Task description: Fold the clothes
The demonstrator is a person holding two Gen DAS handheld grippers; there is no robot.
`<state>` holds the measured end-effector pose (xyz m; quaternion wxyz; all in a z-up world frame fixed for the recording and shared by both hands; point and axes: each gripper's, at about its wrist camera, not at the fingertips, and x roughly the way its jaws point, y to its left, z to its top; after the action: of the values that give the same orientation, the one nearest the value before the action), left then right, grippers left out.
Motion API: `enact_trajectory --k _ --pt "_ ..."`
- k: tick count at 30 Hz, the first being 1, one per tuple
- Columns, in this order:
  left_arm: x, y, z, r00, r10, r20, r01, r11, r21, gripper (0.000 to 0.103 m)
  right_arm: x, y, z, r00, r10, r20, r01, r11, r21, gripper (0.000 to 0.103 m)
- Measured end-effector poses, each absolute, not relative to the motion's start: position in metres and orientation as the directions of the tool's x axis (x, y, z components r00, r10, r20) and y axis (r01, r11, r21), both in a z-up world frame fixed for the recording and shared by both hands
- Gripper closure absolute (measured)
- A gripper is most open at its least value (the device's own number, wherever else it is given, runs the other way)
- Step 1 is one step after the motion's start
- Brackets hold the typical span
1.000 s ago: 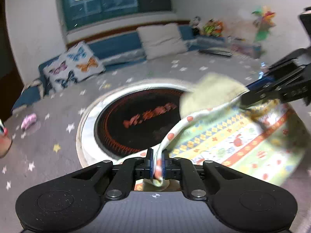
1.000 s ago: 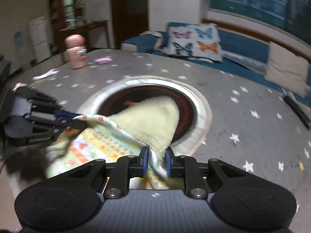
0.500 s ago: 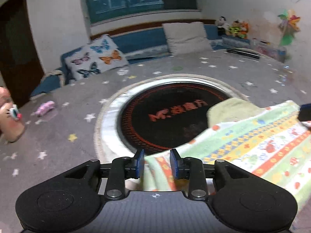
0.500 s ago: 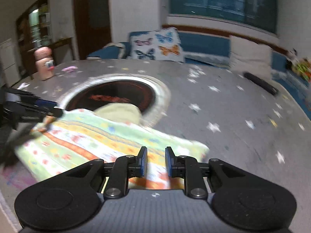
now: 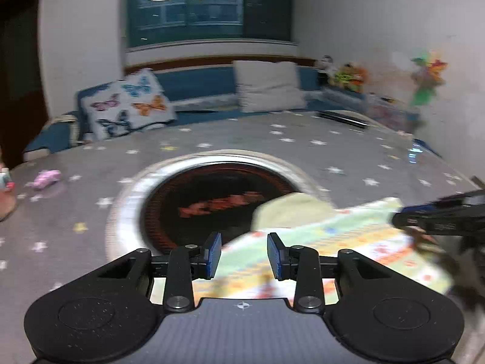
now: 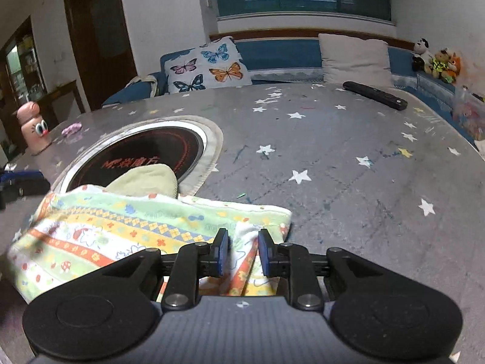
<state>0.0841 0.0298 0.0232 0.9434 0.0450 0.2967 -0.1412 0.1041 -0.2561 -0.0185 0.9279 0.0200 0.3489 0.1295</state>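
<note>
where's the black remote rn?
Right wrist view, far right of the star-print table: the black remote lies near the back edge, in front of the beige cushion, well clear of the patterned garment.

Left gripper [image 5: 244, 256] open, blue pads [image 5: 212, 254] wide apart over the near edge of the patterned cloth [image 5: 333, 242]. Just ahead, a round black cooktop [image 5: 212, 200] set in the starred table [image 5: 75, 212]. Off right, the right gripper [image 5: 439, 221] at the cloth's far end, blurred.
</note>
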Motion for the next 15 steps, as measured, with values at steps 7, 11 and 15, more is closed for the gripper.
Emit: enact_trajectory --k 7,11,15 --pt "0.088 0.002 0.010 0.748 -0.296 -0.594 0.359 0.933 -0.013 0.067 0.100 -0.248 -0.006 0.755 0.268 -0.598 -0.258 0.960 0.105 0.099" --pt "0.098 0.003 0.001 0.745 -0.272 -0.609 0.335 0.942 -0.011 0.067 0.110 -0.248 -0.003 0.778 0.250 -0.577 -0.233 0.967 0.105 0.099" --pt "0.108 0.006 -0.009 0.741 -0.245 -0.625 0.304 0.953 -0.013 0.067 0.126 -0.252 -0.023 0.742 0.260 -0.618 -0.203 0.966 0.162 0.095"
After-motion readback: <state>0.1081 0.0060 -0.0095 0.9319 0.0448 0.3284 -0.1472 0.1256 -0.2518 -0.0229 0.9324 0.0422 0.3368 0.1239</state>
